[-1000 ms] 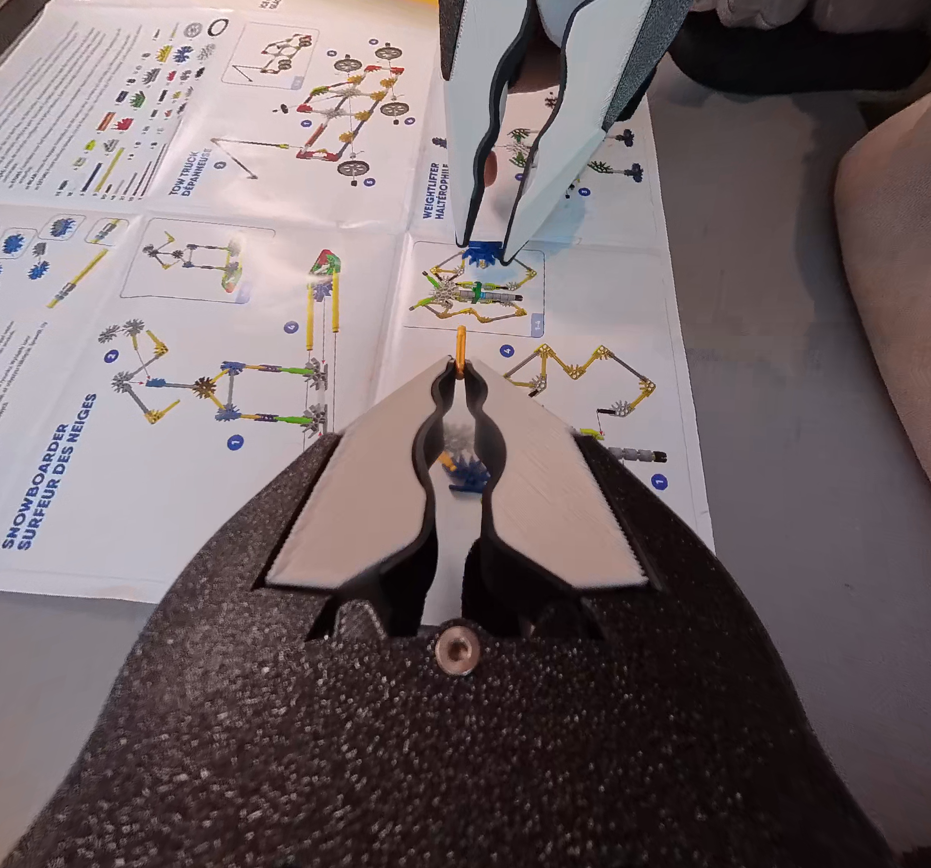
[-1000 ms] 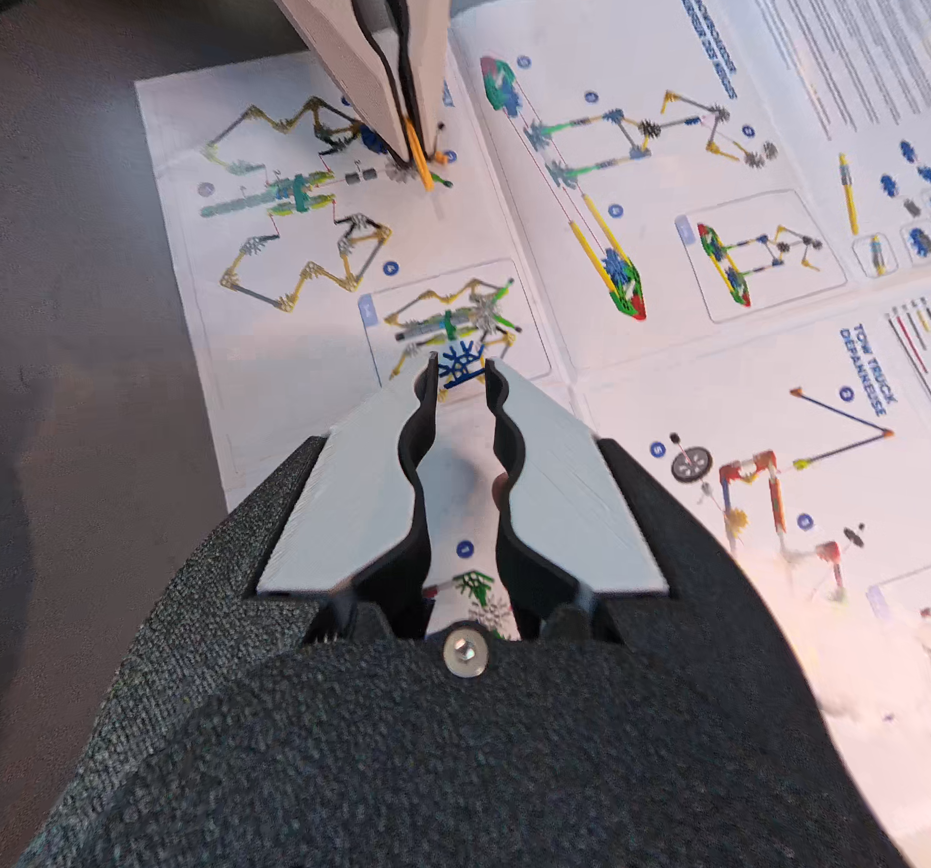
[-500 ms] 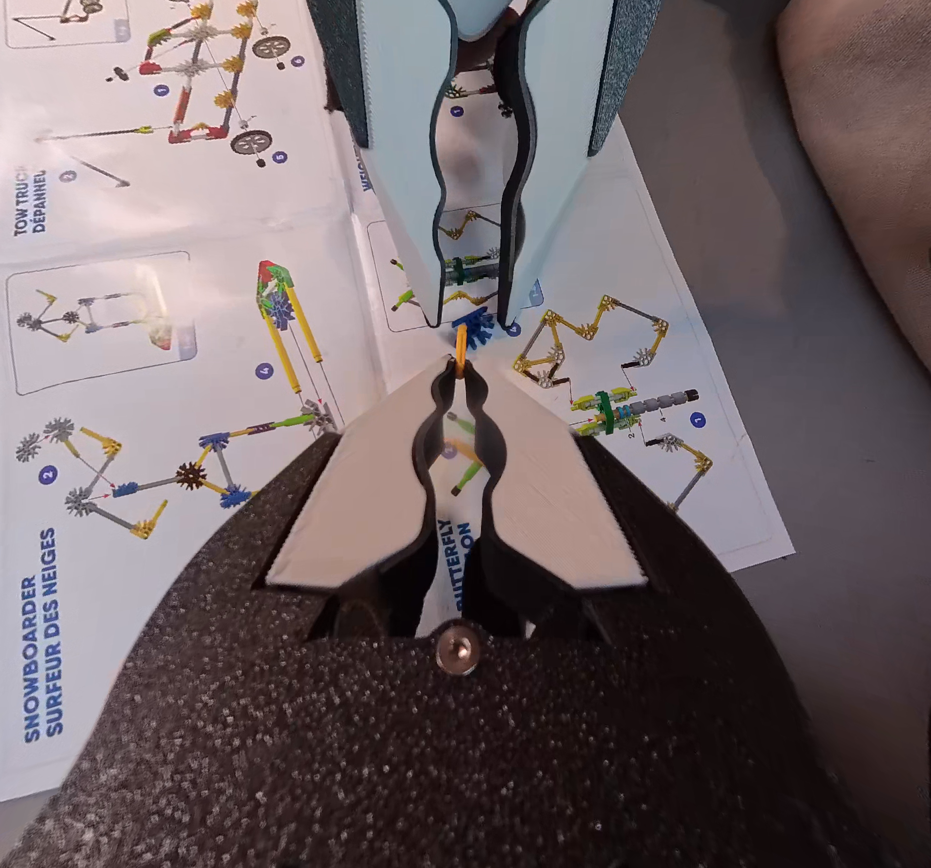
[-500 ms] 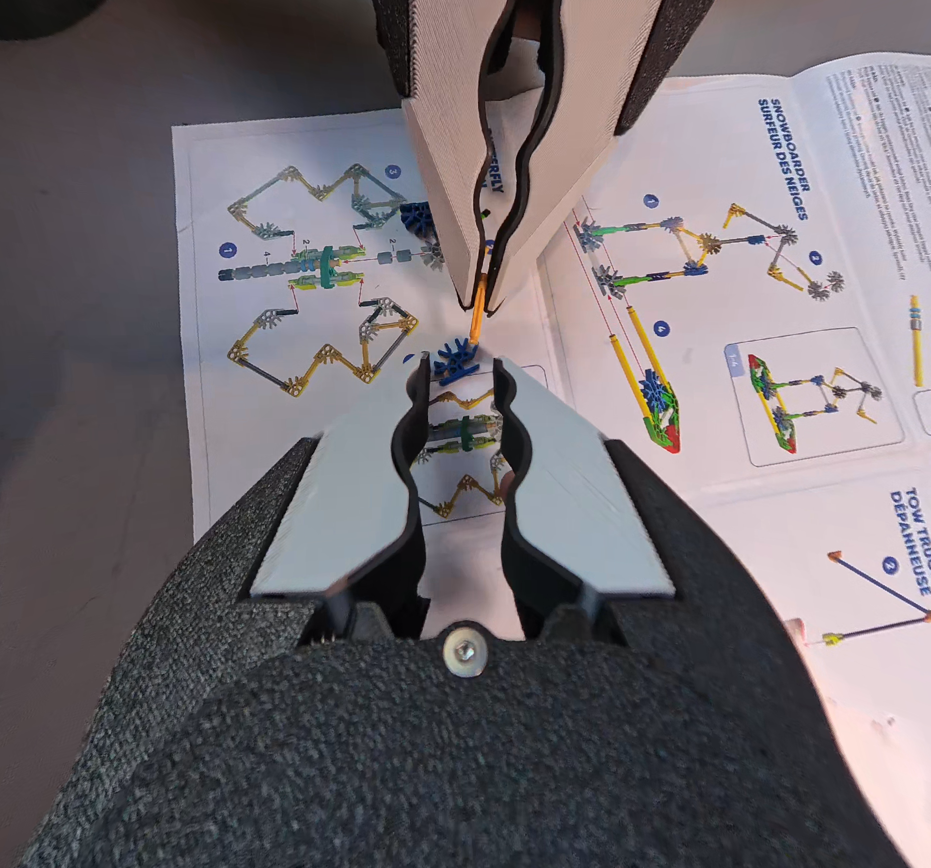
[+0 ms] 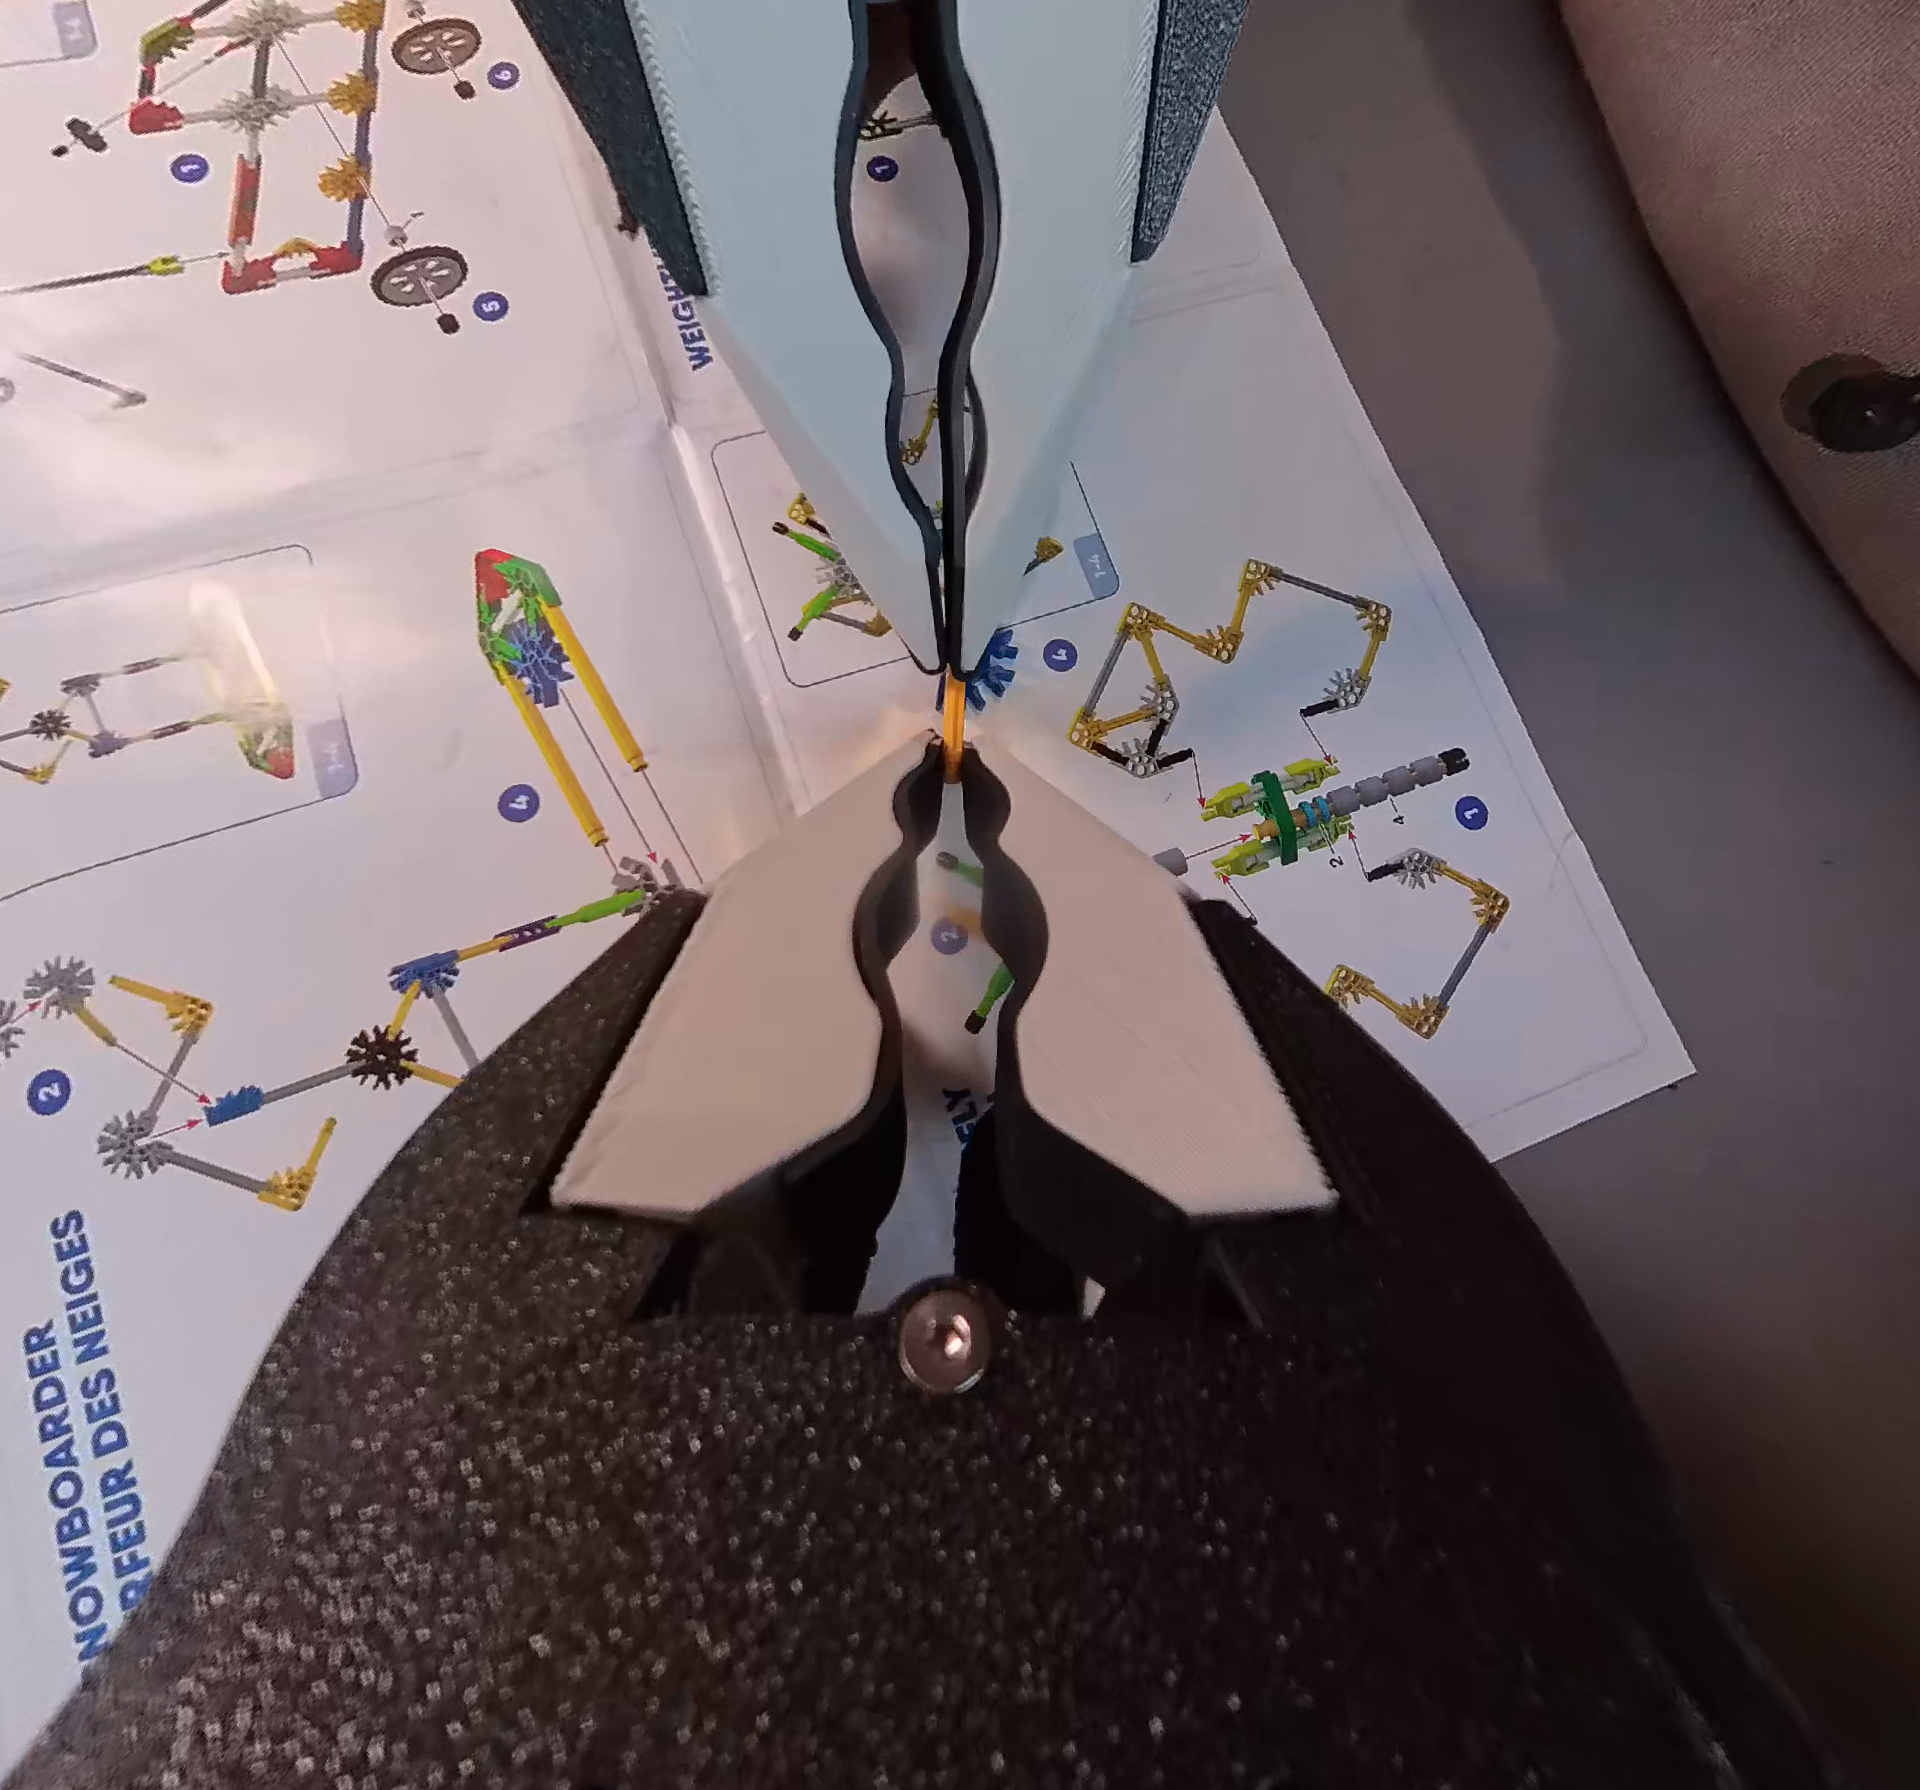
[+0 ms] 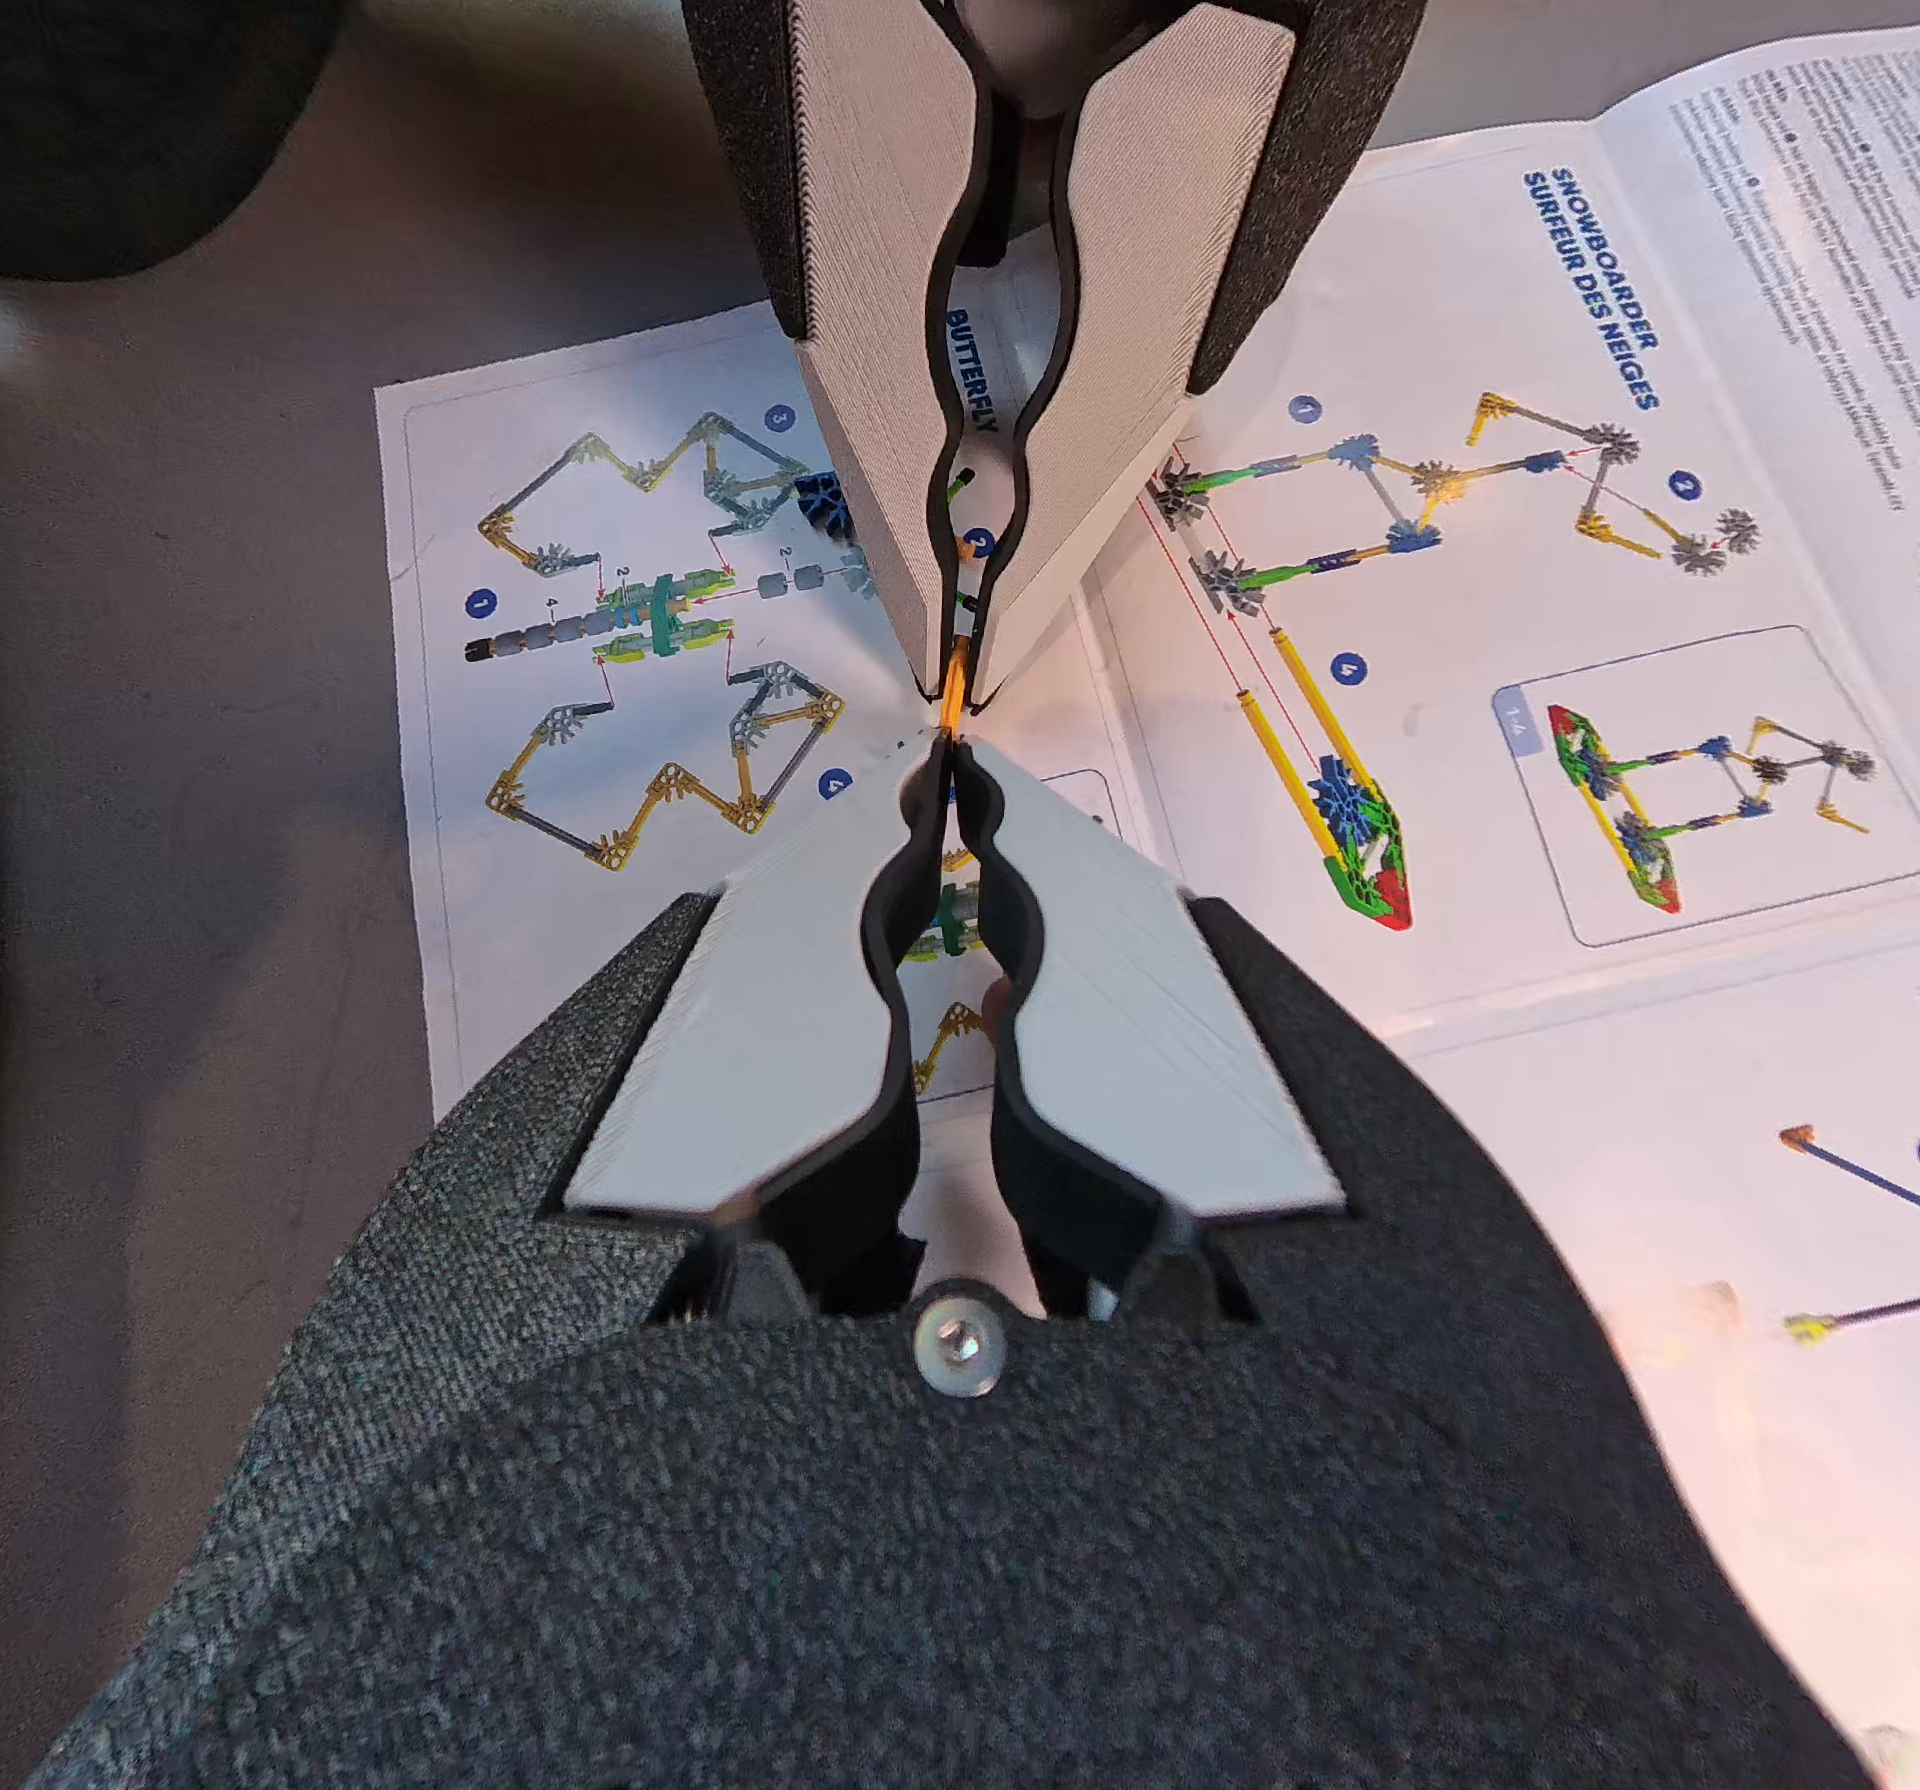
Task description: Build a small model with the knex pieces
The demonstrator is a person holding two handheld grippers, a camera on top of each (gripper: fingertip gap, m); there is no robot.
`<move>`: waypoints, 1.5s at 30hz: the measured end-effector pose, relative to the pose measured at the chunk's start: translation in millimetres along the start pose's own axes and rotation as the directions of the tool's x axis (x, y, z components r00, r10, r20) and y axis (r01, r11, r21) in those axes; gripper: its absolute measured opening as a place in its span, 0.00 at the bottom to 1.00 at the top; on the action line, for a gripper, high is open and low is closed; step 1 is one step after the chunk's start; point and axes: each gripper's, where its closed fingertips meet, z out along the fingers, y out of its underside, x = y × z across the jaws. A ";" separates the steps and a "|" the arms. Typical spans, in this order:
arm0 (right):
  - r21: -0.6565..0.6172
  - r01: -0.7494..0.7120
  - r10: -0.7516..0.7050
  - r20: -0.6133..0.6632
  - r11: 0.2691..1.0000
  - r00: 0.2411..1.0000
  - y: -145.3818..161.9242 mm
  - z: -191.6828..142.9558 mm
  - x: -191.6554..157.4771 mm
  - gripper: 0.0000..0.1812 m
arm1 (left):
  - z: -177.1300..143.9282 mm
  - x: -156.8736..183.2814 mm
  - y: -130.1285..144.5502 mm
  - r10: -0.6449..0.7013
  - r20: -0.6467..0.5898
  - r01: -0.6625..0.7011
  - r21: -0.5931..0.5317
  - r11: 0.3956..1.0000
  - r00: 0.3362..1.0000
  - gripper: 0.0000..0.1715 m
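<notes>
The left claw [image 5: 948, 753], with flat white ridged plastic fingers edged in wavy black rubber and a grainy black body, was clenched on a thin orange rod [image 5: 952, 724]. Facing it tip to tip, the right claw [image 6: 948, 753], the same shape with a grey speckled body, pinched a blue snowflake-shaped connector [image 5: 989, 670] whose spiked edge stuck out beside its fingertips. The rod's free end met the connector right between the two claws; whether it had seated in a slot could not be told. From the right wrist view the rod [image 6: 952, 680] showed as a short orange stub in the left claw's tips, and the connector was hidden. Both parts hung just above a creased, glossy white instruction sheet [image 5: 343, 452] printed with coloured build diagrams, lying flat on a smooth grey table [image 6: 208, 597]. A beige cushioned edge [image 5: 1766, 234] lay off to the side.
</notes>
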 end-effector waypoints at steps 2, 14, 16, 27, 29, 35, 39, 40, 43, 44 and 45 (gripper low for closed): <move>-0.011 0.003 -0.003 -0.003 1.000 1.000 0.4 0.0 -0.2 0.00 | 0.0 0.0 0.0 0.000 -0.004 0.000 0.003 1.000 1.000 0.02; -0.047 -0.013 0.012 -0.018 0.999 1.000 -1.5 2.0 -0.6 0.00 | -2.0 -1.8 2.0 0.015 -0.011 -0.015 -0.010 1.000 1.000 0.02; -0.063 -0.016 0.014 -0.023 0.998 1.000 0.3 3.8 -0.6 0.00 | -2.0 -1.9 2.0 0.015 -0.016 -0.015 -0.010 1.000 1.000 0.02; -0.208 -0.113 0.111 -0.019 0.972 0.994 1.4 5.5 0.1 0.00 | -11.2 -5.6 -4.7 -0.020 0.049 0.020 0.005 1.000 0.999 0.00; -0.240 -0.129 0.129 -0.014 0.962 0.992 1.6 5.8 0.1 0.00 | -6.5 -5.8 -0.5 -0.017 0.056 0.019 -0.024 1.000 0.998 0.00; -0.294 -0.126 0.119 -0.041 0.948 0.992 1.9 6.6 0.1 0.00 | -2.9 -6.4 -0.3 -0.038 0.053 0.039 -0.013 0.999 0.998 0.00; -0.323 -0.105 0.086 -0.070 0.941 0.994 1.5 7.4 0.0 0.00 | -2.3 -6.8 -0.4 -0.038 0.058 0.038 -0.007 0.999 0.998 0.00; -0.316 -0.109 0.088 -0.080 0.942 0.993 1.6 7.4 0.0 0.00 | -2.4 -6.8 -0.3 -0.035 0.064 0.036 -0.008 0.999 0.997 0.00; -0.230 -0.131 0.113 -0.090 0.964 0.989 1.0 6.4 0.6 0.00 | -3.0 -7.3 -0.8 -0.017 0.092 0.019 -0.015 1.000 0.996 0.00; -0.194 -0.189 0.169 -0.112 0.963 0.979 1.6 3.9 5.4 0.00 | -3.6 -9.7 -1.8 -0.024 0.115 0.025 -0.006 1.000 0.993 0.00; -0.130 -0.219 0.204 -0.122 0.967 0.971 -2.9 -1.2 10.3 0.00 | -5.4 -12.6 -3.9 -0.036 0.142 0.035 0.015 0.999 0.989 0.00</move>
